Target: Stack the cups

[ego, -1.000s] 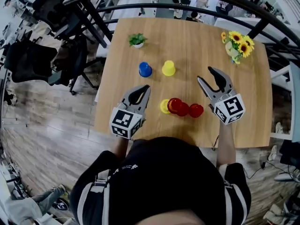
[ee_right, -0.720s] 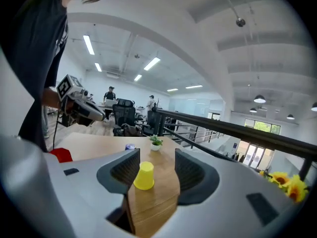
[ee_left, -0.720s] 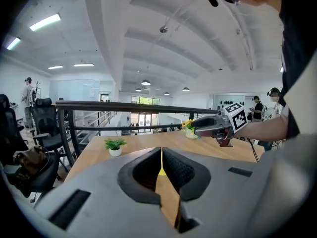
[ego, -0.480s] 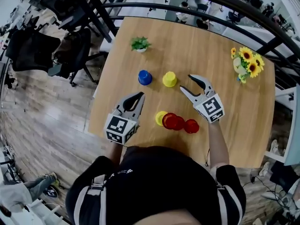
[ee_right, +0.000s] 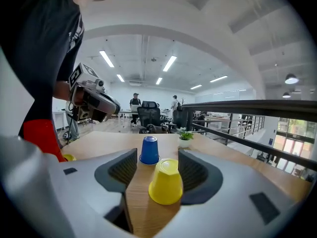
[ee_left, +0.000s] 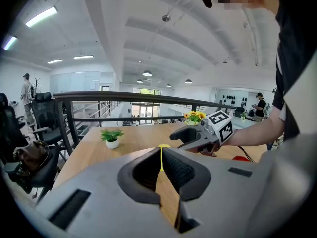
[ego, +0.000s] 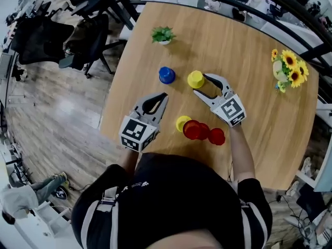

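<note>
Right gripper point(ego: 201, 85): jaws apart, nothing clamped. 1 yellow cup point(ee_right: 166, 181) stands upside down on the table point(ego: 249, 61) between the 2 jaws, nearer the pad on the right of the right gripper view; whether it touches that pad cannot be told. The blue cup point(ee_right: 149, 150), also upside down, stands beyond the jaw tips, just past the yellow cup and apart from it. A small plant point(ee_right: 185, 135) stands farther back on the table.

Left gripper point(ego: 162, 96): jaws closed tip to tip, nothing held. It is poised over the table's near left edge.

Remaining cups (head view): 3 red cups point(ego: 202, 133) sit in a close row near the person, between the 2 grippers. A second yellow cup point(ego: 180, 122) sits against the left end of that row. Sunflowers point(ego: 288, 69) stand at the table's far right.
</note>
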The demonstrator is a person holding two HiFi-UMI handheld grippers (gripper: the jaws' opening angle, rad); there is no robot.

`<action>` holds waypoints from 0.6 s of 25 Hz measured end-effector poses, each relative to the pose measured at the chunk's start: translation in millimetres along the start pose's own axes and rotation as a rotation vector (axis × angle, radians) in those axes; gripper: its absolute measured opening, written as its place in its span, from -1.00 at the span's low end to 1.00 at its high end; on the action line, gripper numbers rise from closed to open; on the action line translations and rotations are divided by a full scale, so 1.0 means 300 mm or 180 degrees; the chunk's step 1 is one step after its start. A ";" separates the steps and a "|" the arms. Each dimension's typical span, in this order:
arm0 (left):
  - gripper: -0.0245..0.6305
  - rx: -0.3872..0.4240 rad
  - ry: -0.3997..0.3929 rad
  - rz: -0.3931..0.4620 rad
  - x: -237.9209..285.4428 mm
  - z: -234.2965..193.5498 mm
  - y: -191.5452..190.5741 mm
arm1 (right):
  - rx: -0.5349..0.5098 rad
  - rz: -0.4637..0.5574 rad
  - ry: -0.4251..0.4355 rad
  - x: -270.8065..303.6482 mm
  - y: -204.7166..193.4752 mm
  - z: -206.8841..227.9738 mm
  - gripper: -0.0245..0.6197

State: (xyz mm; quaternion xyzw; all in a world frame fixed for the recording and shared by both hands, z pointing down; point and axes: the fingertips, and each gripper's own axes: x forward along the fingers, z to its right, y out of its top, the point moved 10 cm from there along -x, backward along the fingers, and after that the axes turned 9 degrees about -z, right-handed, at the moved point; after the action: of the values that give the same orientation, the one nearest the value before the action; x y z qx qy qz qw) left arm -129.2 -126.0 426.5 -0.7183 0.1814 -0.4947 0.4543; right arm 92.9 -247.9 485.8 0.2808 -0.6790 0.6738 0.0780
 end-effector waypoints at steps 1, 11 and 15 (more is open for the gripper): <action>-0.87 -0.0005 0.0003 -0.0013 0.001 0.000 -0.002 | -0.0001 -0.0034 0.0000 0.014 -0.005 0.002 -0.12; -0.87 -0.0015 0.0014 -0.0041 -0.004 -0.003 -0.011 | 0.0295 -0.0212 -0.0212 0.104 -0.070 0.035 -0.27; -0.87 0.0008 -0.0003 -0.0015 -0.012 -0.005 -0.009 | 0.0366 -0.0228 -0.0312 0.078 -0.057 0.035 -0.28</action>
State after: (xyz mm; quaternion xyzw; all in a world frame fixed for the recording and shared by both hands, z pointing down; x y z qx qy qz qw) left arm -132.6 -122.9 426.9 -0.7184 0.1789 -0.4956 0.4542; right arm 84.6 -263.3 511.3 0.3415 -0.6318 0.6939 0.0525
